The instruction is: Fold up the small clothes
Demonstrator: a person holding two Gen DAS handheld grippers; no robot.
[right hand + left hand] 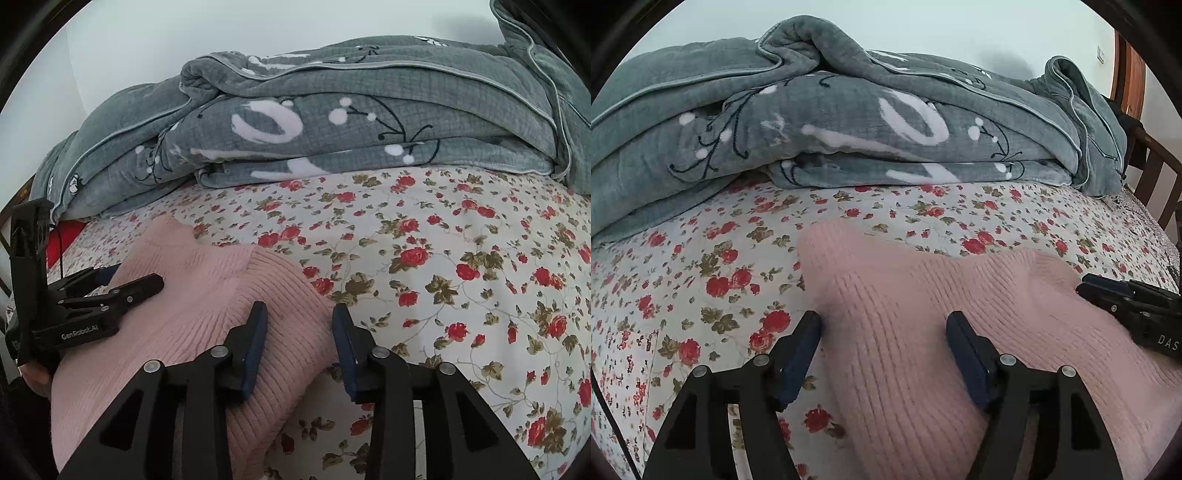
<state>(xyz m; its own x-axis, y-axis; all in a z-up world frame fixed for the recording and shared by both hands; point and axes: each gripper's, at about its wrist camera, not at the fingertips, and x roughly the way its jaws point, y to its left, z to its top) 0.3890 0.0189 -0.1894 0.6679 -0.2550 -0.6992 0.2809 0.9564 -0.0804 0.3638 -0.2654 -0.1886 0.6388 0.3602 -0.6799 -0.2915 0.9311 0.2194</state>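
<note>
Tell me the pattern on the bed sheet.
The bed sheet is white with small red roses and olive leaves; clearest in the right wrist view.

1. Light: soft, even daylight in both views; no hard glare. The pale wall reads slightly washed out.
2. Shadows: a faint grey smudge of shadow on the wall behind the grey blanket; thin, soft shadows beneath the blanket's folds and under the left tool.
3. Distortion: strong fisheye bowing; the floral bedsheet curves like a dome, and black vignette fills all corners.
4. Focus: the pink knitted garment is soft and smeared along its far edge; its ribs are sharper in the right wrist view.
5. Overall: mild compression haze, colours muted.
</note>
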